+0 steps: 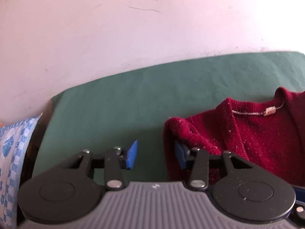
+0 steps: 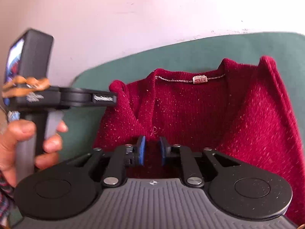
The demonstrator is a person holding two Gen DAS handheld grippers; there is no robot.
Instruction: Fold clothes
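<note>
A dark red knitted sweater [image 1: 247, 133] lies on a green cloth surface [image 1: 114, 105], collar and label toward the wall. My left gripper [image 1: 156, 156] stands open at the sweater's left shoulder. Its right pad [image 1: 180, 157] is tucked under the folded shoulder edge, and its left pad [image 1: 132, 155] hangs over bare green cloth. In the right wrist view the sweater [image 2: 190, 105] fills the middle. My right gripper [image 2: 152, 150] sits low over the chest below the V-neck, jaws a narrow gap apart with only flat knit showing between them. A hand [image 2: 22, 143] holds the left gripper's handle [image 2: 38, 129] at the left.
A pale pink wall [image 1: 133, 28] rises just behind the green surface. A blue-and-white patterned cloth [image 1: 11, 152] lies beyond the surface's left edge. Bare green cloth stretches left of and behind the sweater.
</note>
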